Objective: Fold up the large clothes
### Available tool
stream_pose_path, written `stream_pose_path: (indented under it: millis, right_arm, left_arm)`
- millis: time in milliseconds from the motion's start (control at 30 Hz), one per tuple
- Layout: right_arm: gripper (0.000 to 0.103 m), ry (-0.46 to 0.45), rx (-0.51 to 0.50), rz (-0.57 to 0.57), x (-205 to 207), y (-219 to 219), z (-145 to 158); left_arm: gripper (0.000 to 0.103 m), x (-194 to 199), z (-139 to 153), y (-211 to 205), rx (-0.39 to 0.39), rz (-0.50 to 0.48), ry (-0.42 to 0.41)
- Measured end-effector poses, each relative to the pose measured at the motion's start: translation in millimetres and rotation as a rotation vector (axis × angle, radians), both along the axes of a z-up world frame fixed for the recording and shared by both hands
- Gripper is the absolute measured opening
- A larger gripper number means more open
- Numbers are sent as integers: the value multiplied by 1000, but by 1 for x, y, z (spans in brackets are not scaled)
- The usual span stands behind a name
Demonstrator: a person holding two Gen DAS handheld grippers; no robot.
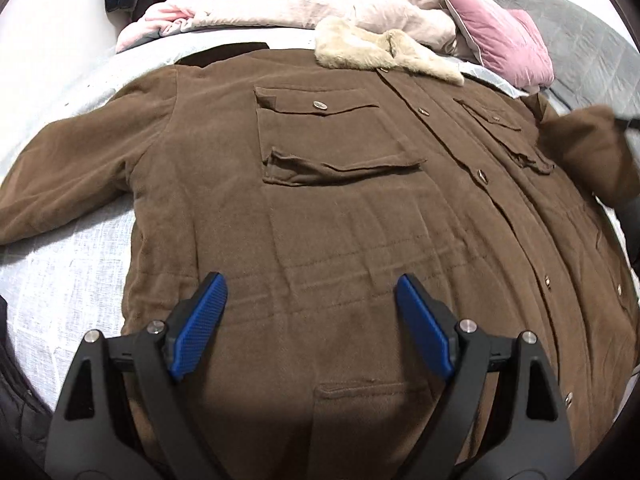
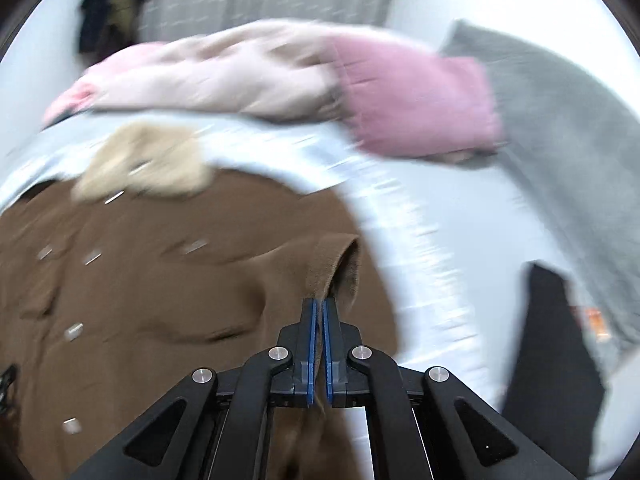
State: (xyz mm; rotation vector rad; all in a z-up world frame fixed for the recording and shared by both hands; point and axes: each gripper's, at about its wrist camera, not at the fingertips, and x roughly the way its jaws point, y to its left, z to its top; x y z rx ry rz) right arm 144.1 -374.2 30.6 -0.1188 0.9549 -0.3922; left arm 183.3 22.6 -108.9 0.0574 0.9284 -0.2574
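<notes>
Left wrist view shows the brown coat (image 1: 320, 208) spread front-up across the bed's white sheet (image 1: 64, 264), buttoned down the placket, with two flap chest pockets and a cream fur collar (image 1: 384, 54) at its top. One sleeve lies stretched toward the left edge; the other sleeve's cuff (image 2: 334, 268) is lifted off the coat at the right. The left gripper (image 1: 310, 292) hangs over the coat's lower front, blue pads spread wide with nothing between them. In the blurred right wrist view, the right gripper (image 2: 319, 304) is clamped on that cuff, its pads nearly meeting. Beyond the collar lie a pale pink duvet (image 1: 320, 4), a pink pillow (image 1: 500, 36) and a grey quilted pillow (image 1: 576, 36).
</notes>
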Motion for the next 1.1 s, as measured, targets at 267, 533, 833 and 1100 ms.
stream_pose_path:
  millis: [267, 533, 833, 1100]
  right_arm:
    - [1, -27, -386, -321, 2, -157, 49]
    - [4, 53, -558, -728, -12, -292, 23]
    - [46, -37, -23, -332, 53, -200, 12]
    - [60, -49, 253, -18, 169, -48, -21]
  left_arm:
    - [87, -4, 4, -7, 59, -43, 50]
    - [87, -1, 24, -6, -11, -77, 126]
    - [87, 75, 100, -22, 8, -73, 67]
    - [87, 216, 86, -86, -102, 33, -45]
